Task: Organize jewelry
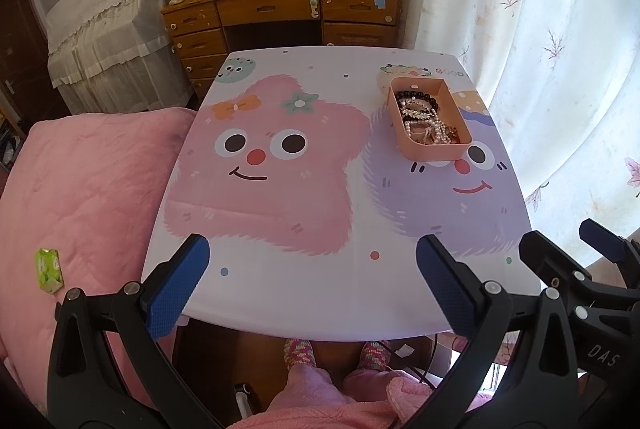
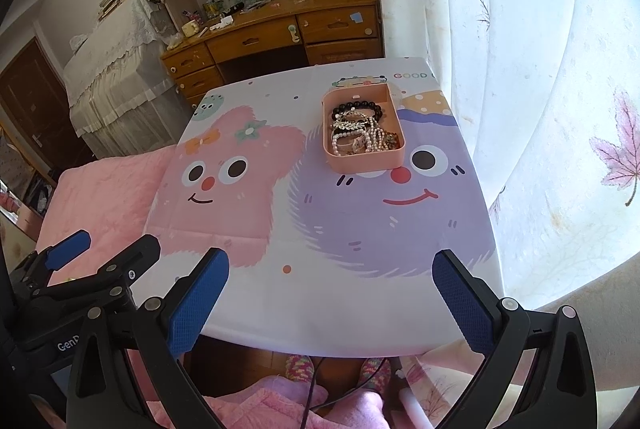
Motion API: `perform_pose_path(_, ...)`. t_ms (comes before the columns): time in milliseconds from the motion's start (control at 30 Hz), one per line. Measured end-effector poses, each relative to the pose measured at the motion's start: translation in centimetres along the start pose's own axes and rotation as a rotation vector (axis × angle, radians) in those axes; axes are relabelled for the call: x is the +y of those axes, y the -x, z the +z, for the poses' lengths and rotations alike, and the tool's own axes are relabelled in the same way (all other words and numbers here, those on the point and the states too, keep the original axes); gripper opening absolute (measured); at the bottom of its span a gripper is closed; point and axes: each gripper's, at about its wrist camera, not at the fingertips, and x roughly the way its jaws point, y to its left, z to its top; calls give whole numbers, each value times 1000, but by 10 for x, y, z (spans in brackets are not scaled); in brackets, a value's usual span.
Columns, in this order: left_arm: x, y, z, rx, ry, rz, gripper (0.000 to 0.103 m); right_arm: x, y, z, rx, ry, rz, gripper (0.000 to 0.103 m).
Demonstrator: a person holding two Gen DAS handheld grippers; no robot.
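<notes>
Pink tray (image 2: pixel 362 159) sits on far right part of cartoon-print table (image 2: pixel 320 301), near curtain (image 2: pixel 520 69). Inside: tangled heap of jewelry (image 2: pixel 362 131), black bead bracelet (image 2: pixel 358 108), pearl strands.

Left gripper (image 1: pixel 312 281) and right gripper (image 2: pixel 330 299) both spread wide, empty, hovering over near table edge, well apart from tray.

Risk: strands interlocked; pinching one likely drags neighbours out, or tips light tray.

Tray (image 1: pixel 430 145) on table (image 1: pixel 280 293), far ahead of both grippers, right of left gripper (image 1: pixel 312 285). Jewelry (image 2: pixel 362 133) heaped in tray. Right gripper (image 2: pixel 330 303) beside left, both at table's near edge.
</notes>
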Motion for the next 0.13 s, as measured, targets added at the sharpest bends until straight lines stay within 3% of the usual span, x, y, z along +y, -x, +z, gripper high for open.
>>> perform_pose_path(133,-5,-1,2,-8,-9,0,103,-4,-3,1,7,-20,1,103)
